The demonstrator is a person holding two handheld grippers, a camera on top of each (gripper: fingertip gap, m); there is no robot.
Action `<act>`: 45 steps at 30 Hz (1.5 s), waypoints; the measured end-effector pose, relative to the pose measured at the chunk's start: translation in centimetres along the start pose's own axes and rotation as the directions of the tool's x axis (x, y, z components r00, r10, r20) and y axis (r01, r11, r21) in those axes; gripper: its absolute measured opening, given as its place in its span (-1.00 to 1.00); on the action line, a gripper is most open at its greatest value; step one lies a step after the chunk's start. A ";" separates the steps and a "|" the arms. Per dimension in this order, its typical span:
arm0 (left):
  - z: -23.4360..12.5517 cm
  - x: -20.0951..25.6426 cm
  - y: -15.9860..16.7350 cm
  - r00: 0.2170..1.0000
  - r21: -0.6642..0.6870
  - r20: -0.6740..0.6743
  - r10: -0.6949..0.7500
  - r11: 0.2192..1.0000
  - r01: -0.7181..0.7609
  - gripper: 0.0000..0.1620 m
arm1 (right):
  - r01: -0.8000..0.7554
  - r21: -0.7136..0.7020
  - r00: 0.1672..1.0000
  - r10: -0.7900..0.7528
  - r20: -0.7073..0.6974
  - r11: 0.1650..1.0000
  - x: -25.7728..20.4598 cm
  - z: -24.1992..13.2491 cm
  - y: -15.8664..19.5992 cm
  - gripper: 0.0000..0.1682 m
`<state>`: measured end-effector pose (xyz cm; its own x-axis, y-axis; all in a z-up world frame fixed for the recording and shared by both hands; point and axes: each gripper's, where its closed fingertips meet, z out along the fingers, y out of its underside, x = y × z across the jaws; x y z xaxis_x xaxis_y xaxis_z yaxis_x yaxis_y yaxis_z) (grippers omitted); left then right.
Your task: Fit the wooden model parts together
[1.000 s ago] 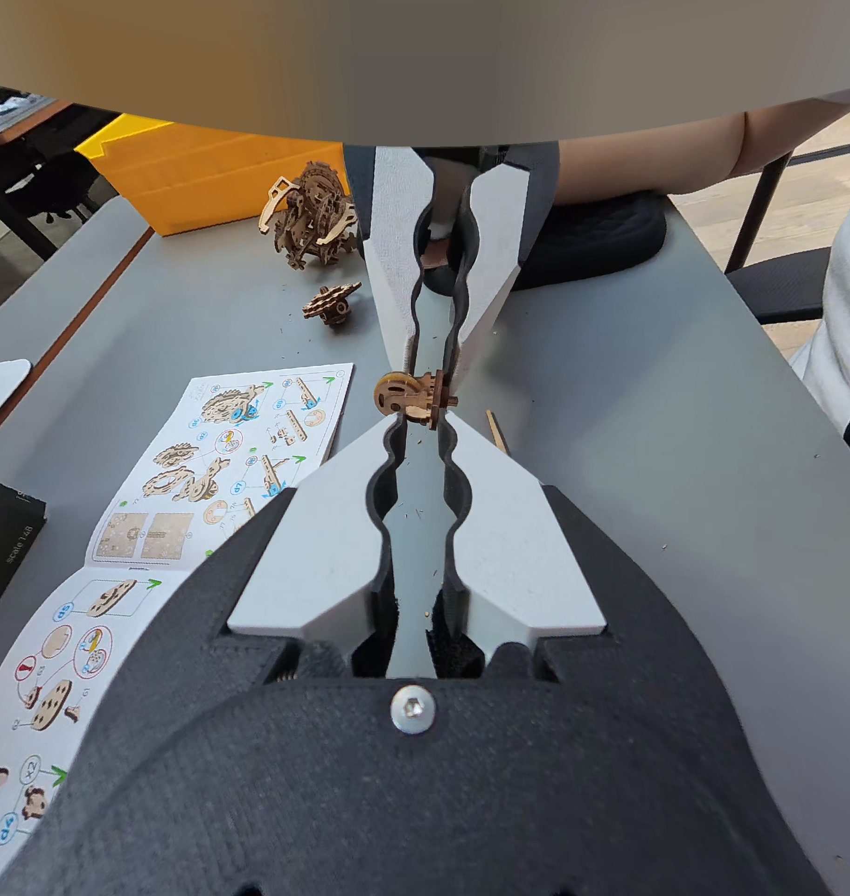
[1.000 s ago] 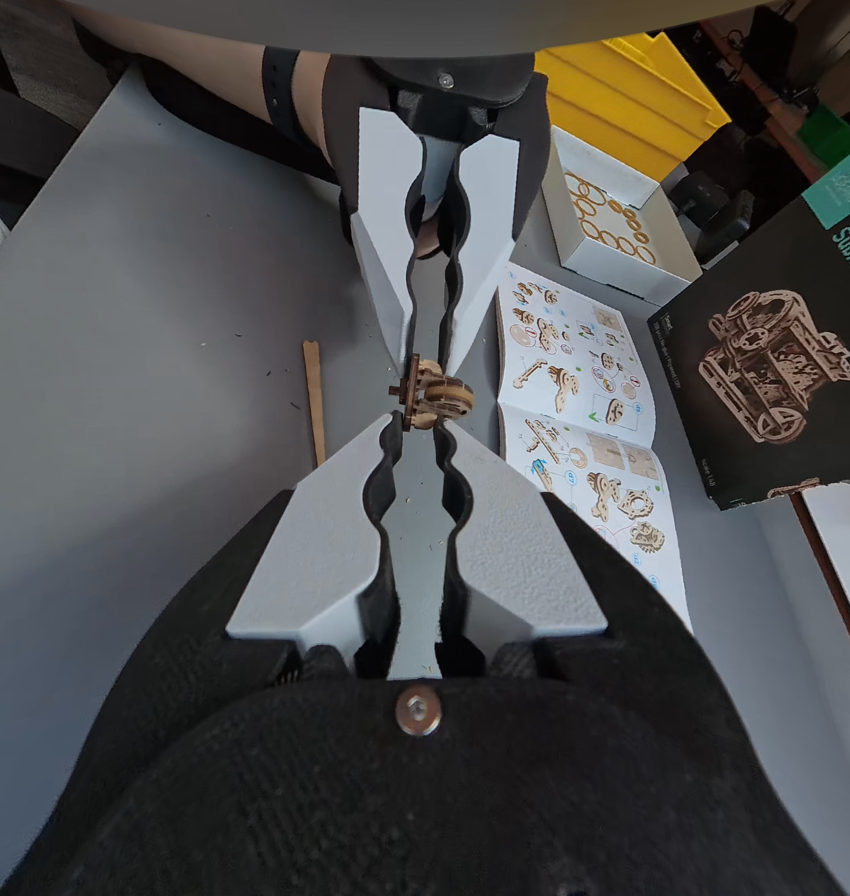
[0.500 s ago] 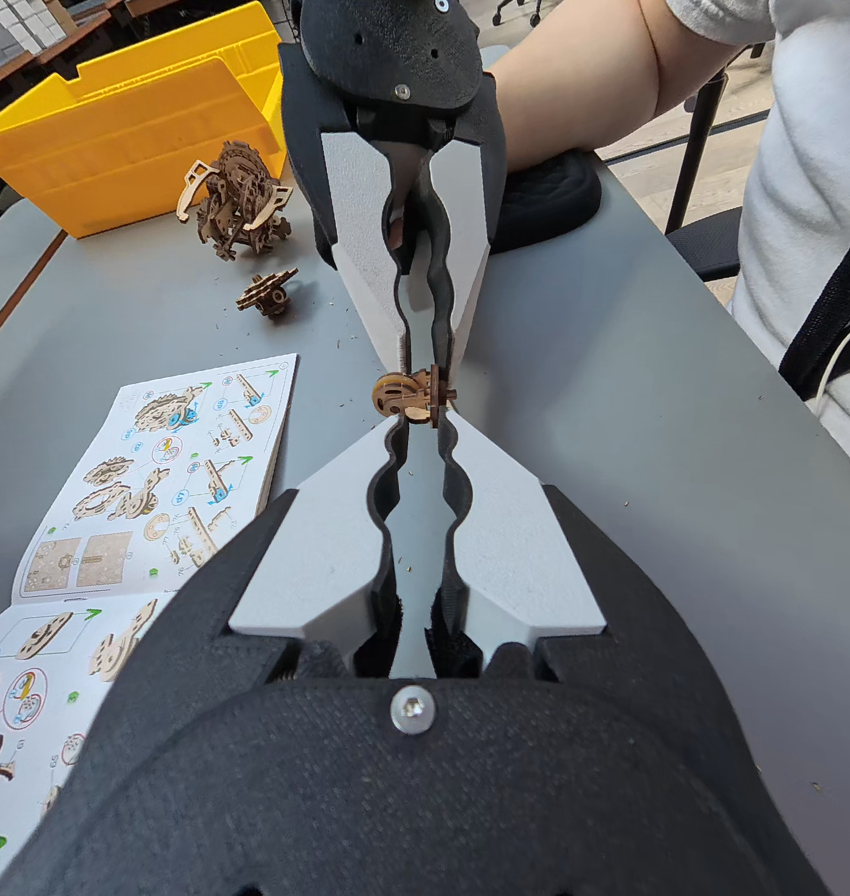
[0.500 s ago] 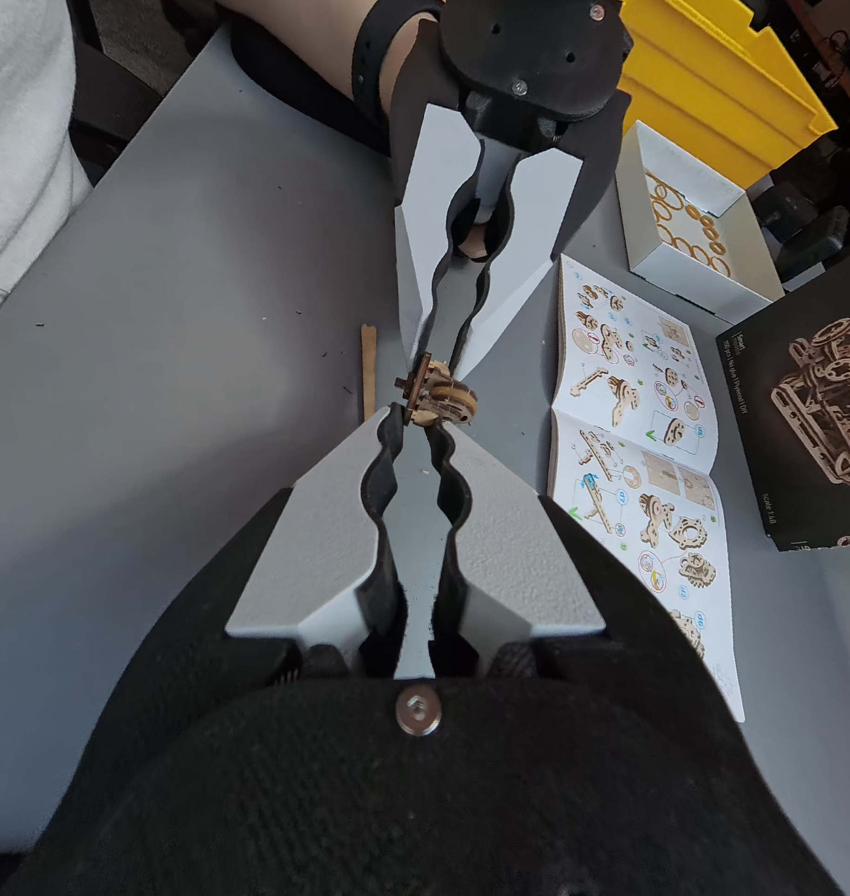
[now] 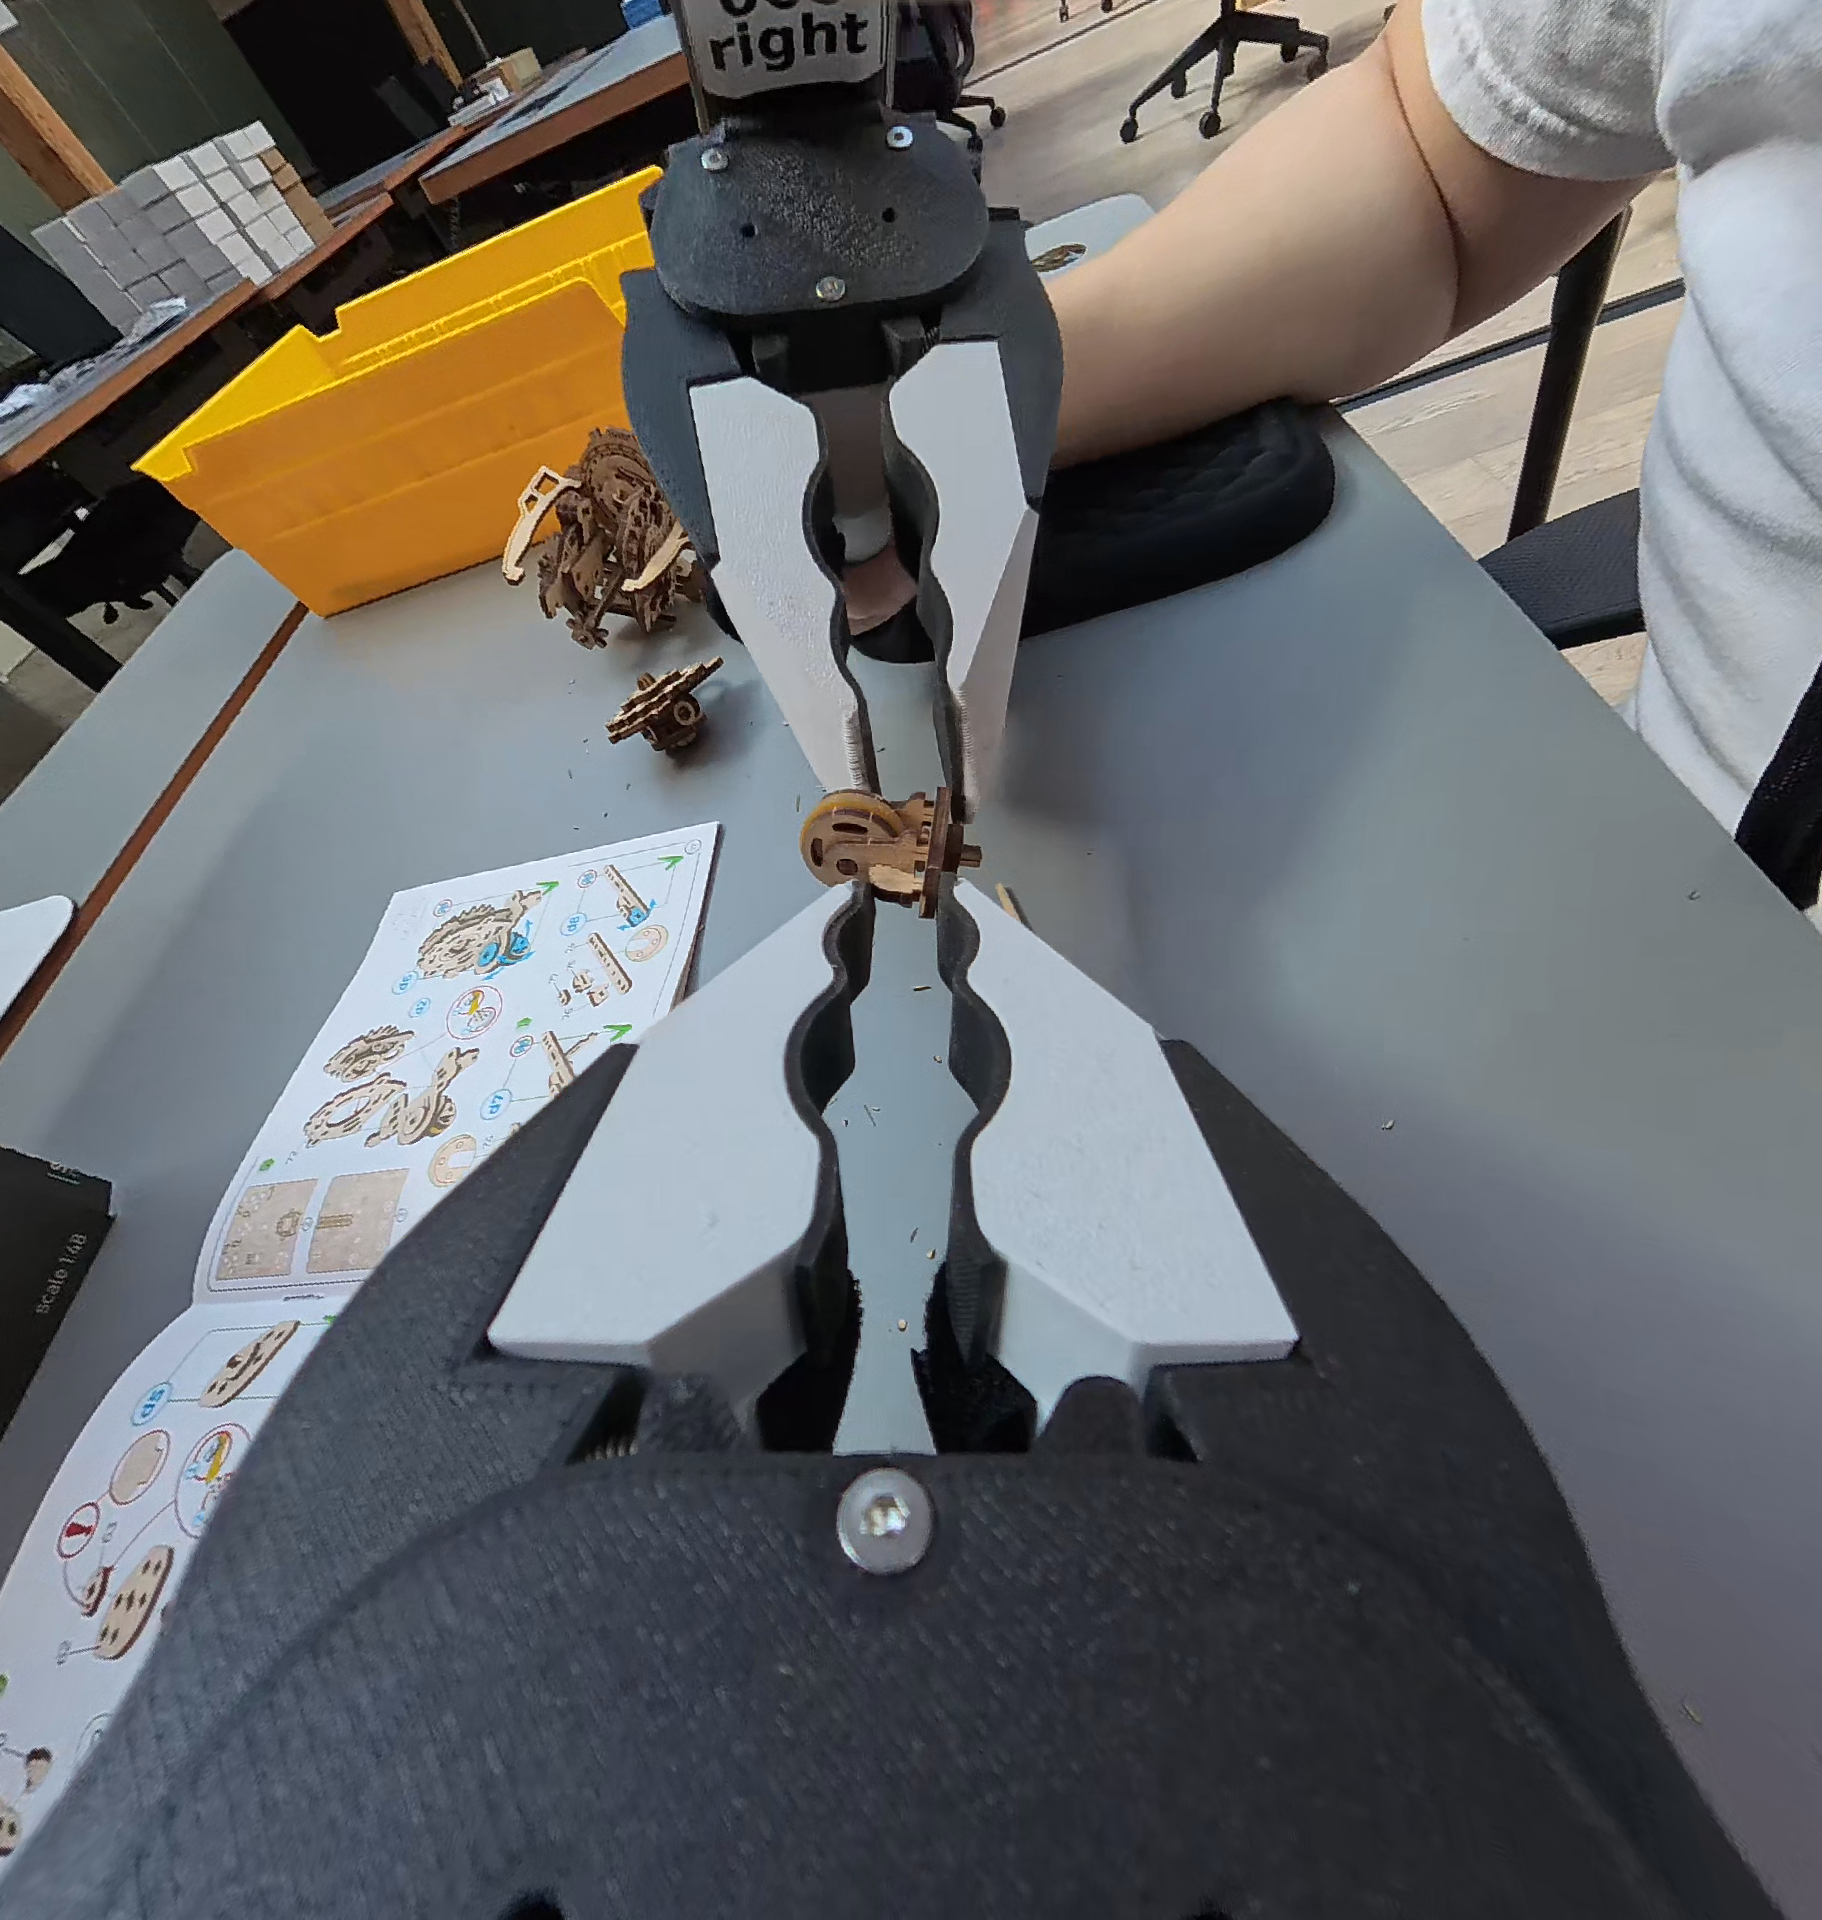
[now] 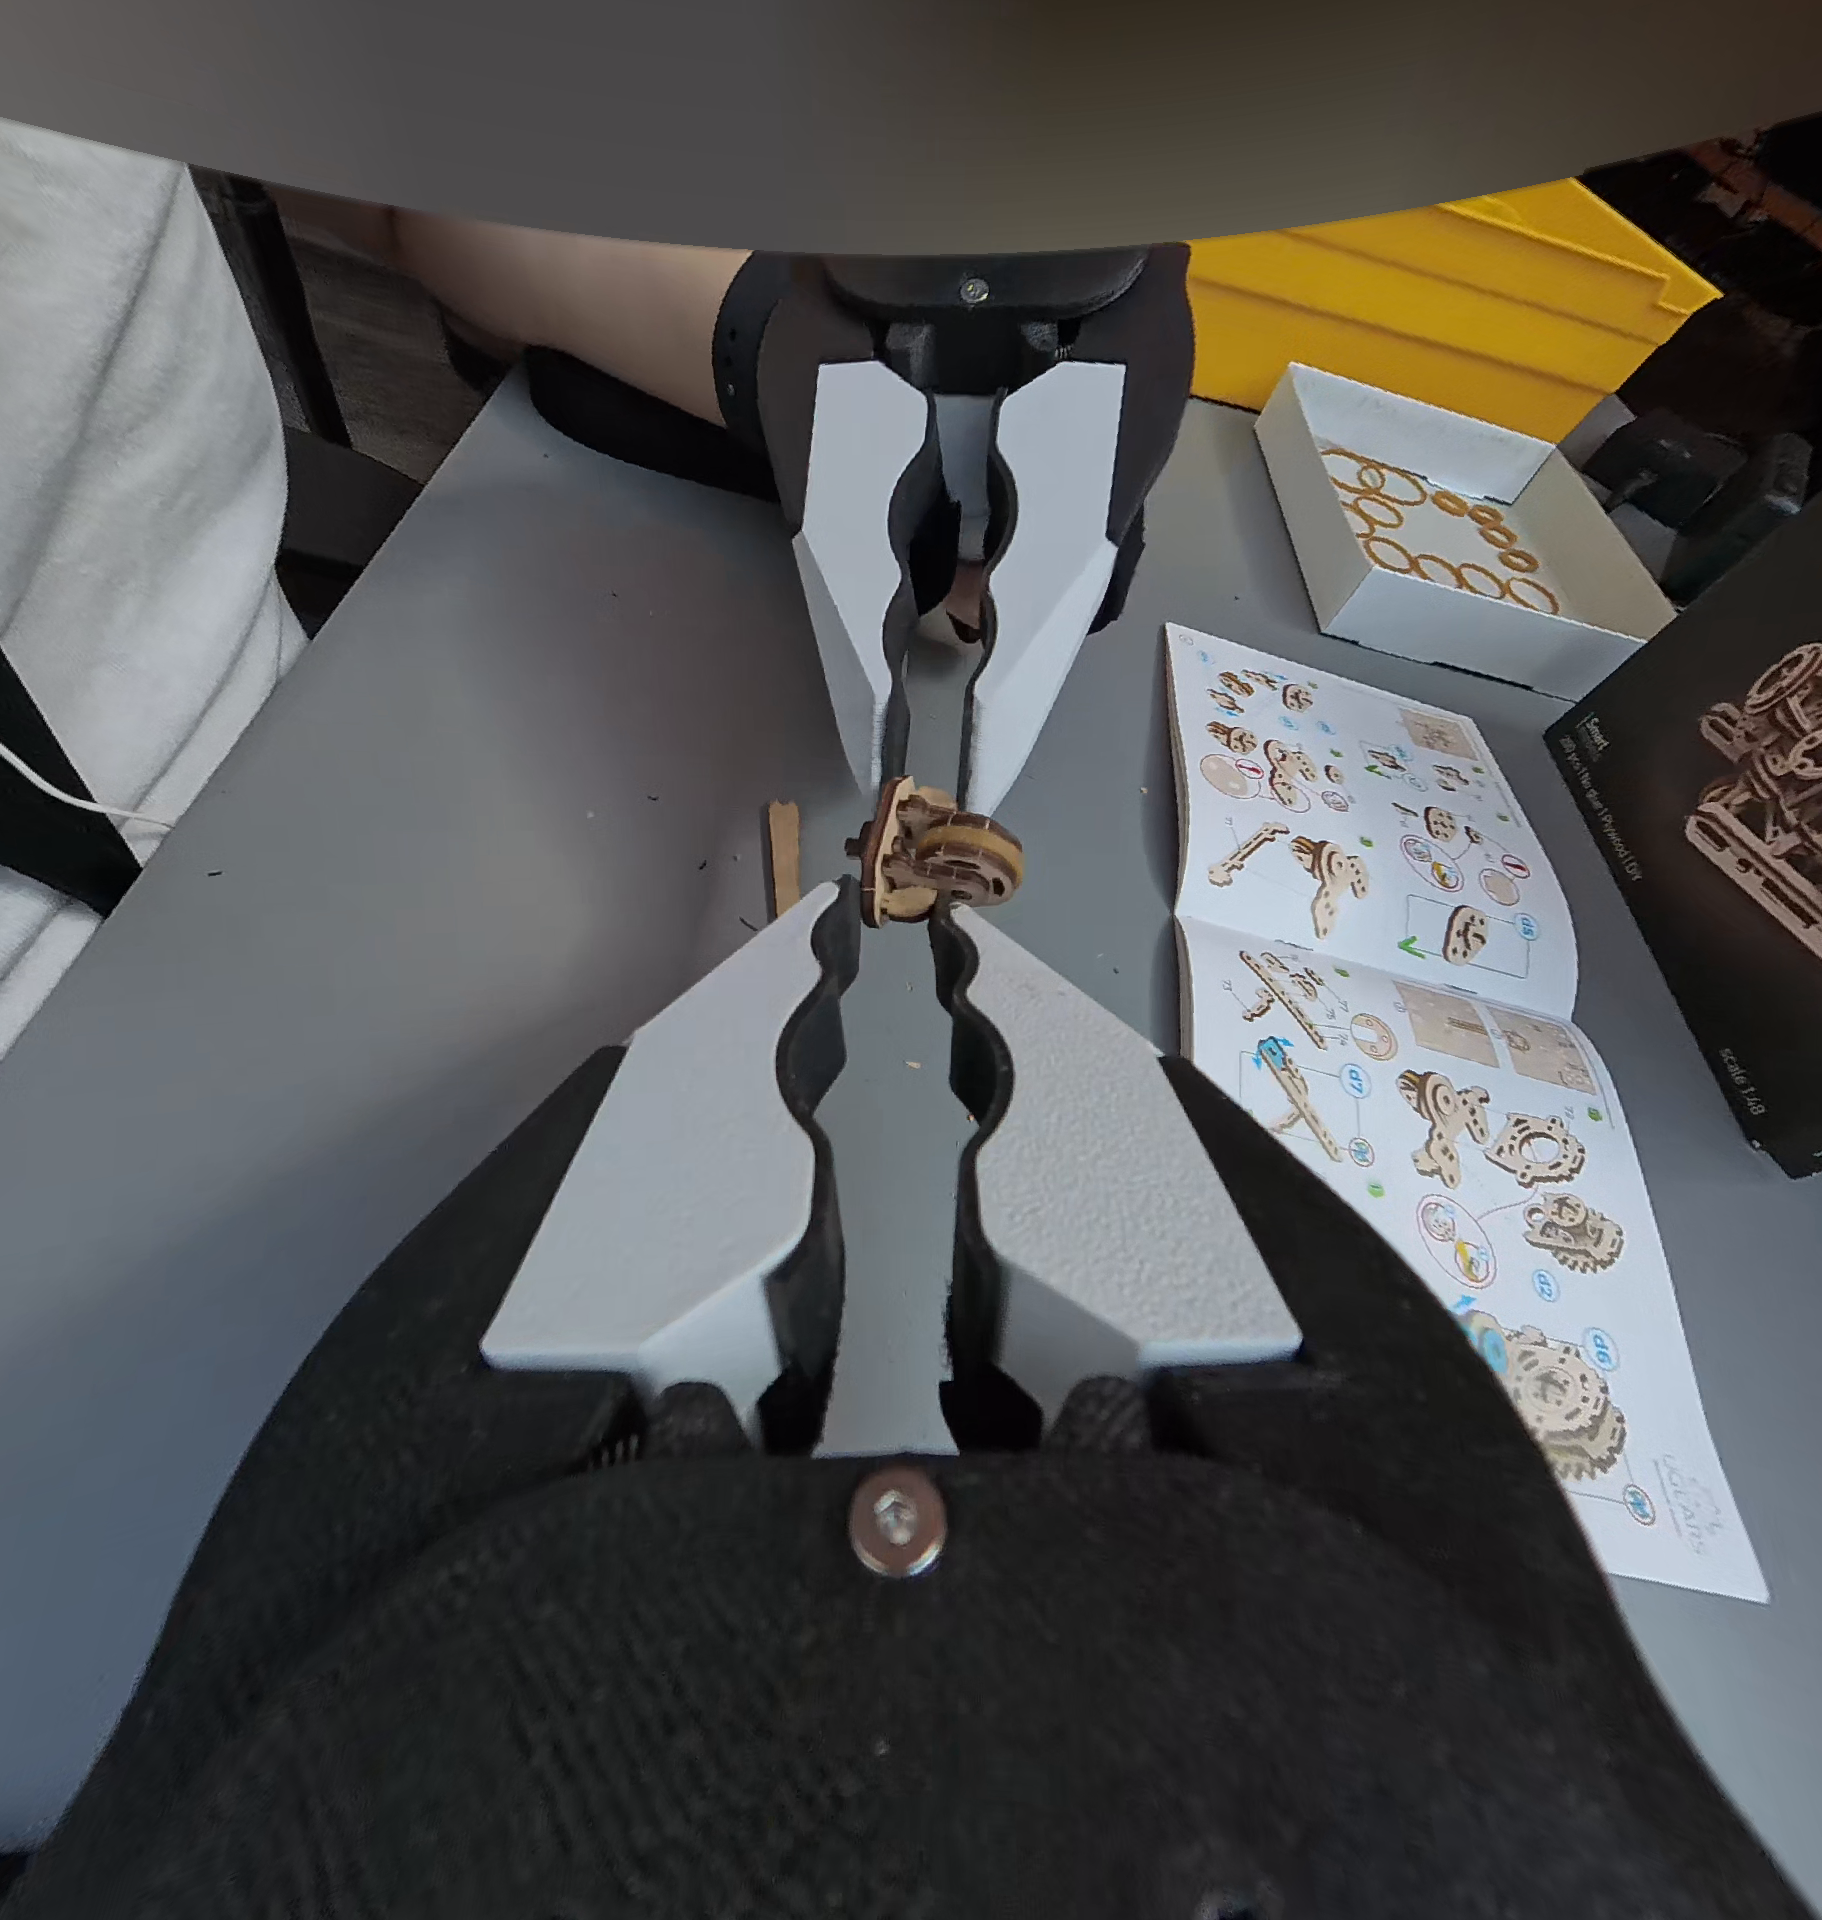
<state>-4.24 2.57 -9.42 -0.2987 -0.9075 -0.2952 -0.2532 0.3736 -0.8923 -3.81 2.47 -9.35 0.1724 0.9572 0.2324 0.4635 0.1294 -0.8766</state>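
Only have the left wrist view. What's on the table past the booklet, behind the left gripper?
Observer: A white box holding loose wooden rings, beyond the instruction booklet.
Operator: I see only the tip of a wooden stick. Where's the rest?
Observer: The stick lies flat on the table. In the right wrist view it's just left of the held wooden part, down on the table below it.

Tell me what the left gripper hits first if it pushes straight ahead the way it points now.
The left gripper already has the small wooden part at its fingertips. Straight ahead, right behind that part, are the tips of the right gripper, pointing back at it. It would likely press the part into them.
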 end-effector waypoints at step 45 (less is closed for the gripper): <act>0.9 -0.7 2.7 0.998 -0.151 0.052 -0.046 0.987 0.053 -0.88 | -0.153 -0.113 0.986 0.145 -0.076 0.982 1.2 1.2 2.2 -0.86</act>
<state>-3.92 4.10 -11.93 -0.2390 -0.9323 -0.2714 -0.4046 0.3497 -0.8450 -3.60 4.19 -11.53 0.3037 0.9433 0.1342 0.5272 -0.0490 -0.8483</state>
